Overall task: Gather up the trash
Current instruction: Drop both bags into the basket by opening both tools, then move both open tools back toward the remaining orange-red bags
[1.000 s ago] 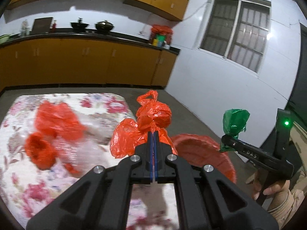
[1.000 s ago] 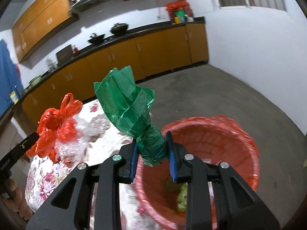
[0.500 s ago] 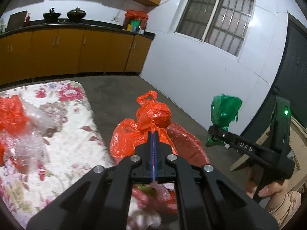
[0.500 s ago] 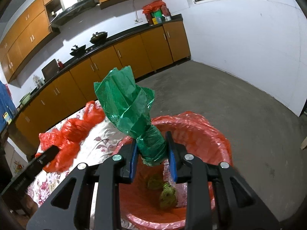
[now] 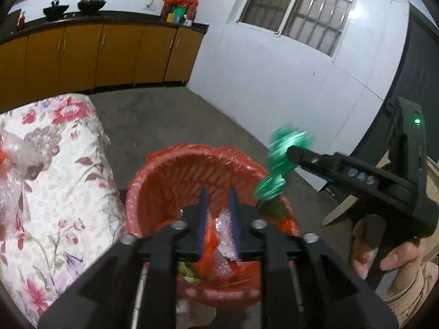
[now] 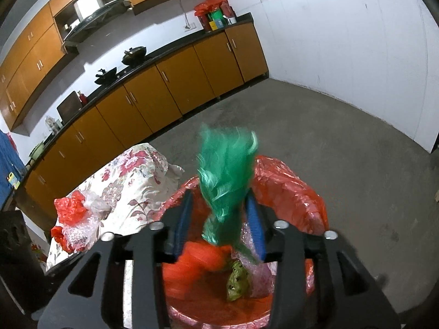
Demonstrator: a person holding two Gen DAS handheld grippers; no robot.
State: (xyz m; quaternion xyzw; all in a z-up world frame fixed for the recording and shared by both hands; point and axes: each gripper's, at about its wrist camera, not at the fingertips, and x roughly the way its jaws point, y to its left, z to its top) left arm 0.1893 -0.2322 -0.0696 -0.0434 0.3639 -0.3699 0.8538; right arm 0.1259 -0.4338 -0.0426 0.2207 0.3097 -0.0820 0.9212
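Beside flowered table (image 5: pixel 55 186), red-lined trash bin (image 5: pixel 170 181) on floor, scraps inside. Left gripper (image 5: pixel 218 211) over bin: jaws just opened, narrow gap, pads bare; red bag (image 6: pixel 200 257) lies in bin below. Right gripper (image 6: pixel 223 220) over bin: jaws just widened, pads clear of blurred green bag (image 6: pixel 227 175) between them, released.

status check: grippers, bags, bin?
Both jaws just opened. Left hand-held gripper empty, red bag in bin. Right hand-held gripper releasing green bag over bin.
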